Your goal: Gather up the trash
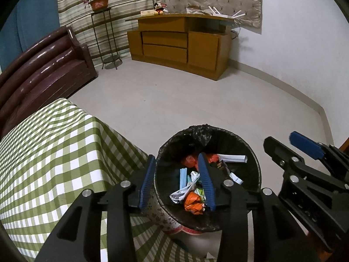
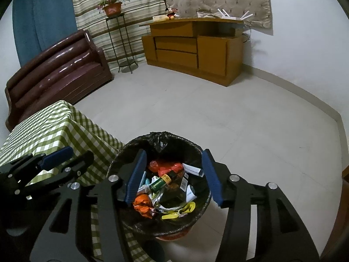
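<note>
Lighting: even, dim indoor light from overhead; my two views read cool and slightly grainy. Glare: white streaks along the glossy maroon leather sofa (image 1: 43,65), at nine o'clock. Shadows: soft grey patch on the white wall (image 1: 294,43) at two o'clock; the black-lined round waste bin (image 2: 122,159) is dark inside. Distortion: strong fisheye, the pale tiled floor (image 2: 218,120) bends, black vignette at every corner. Focus: sharp throughout, no motion blur.

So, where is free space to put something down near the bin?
The floor between bin, cabinet and sofa is bare. The checked tablecloth is bare too. Inside the bin is crowded with trash.
</note>
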Tool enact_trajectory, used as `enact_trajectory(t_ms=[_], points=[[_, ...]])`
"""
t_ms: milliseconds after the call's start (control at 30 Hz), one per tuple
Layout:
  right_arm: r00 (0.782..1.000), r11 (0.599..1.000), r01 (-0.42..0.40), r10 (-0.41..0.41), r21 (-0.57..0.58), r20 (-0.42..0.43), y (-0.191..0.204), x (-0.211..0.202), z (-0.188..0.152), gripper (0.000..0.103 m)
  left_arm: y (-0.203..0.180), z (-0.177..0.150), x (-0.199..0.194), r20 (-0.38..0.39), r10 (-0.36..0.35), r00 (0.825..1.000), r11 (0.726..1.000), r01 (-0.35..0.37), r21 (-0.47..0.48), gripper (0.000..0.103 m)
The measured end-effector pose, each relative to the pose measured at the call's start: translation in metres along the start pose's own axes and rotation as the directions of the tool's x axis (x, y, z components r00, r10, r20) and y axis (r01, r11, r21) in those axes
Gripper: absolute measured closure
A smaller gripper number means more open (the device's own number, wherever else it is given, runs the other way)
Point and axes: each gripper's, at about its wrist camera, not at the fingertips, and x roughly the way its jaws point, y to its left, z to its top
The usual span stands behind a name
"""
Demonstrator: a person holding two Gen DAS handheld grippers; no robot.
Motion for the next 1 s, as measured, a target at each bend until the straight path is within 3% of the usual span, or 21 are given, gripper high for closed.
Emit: enact_trajectory(t_ms=[267,767,1000], points=[[0.994,0.995,0.093,-0.094,0.025,0.062,-0.007,-0.016,-0.007,0.028,0.003,0.0,-0.005,0.02,0.012,1.0,1.0,-0.012,-0.009,0.049],[0.993,0.995,0.097,-0.098,0.019,0.068,0.004,-0.051,-0.023,0.022,0.019,-0.019,-0.051,0.08,0.034,0.996,0.998,-0.031,-0.046,0.031],[0.993,0.997,0.079,-0.079,0.0,0.083,0.016,-0.079,-0.026,0.021,0.029,-0.032,-0.085,0.124,0.081,0.989,0.995,-0.073,-0.071,0.026]])
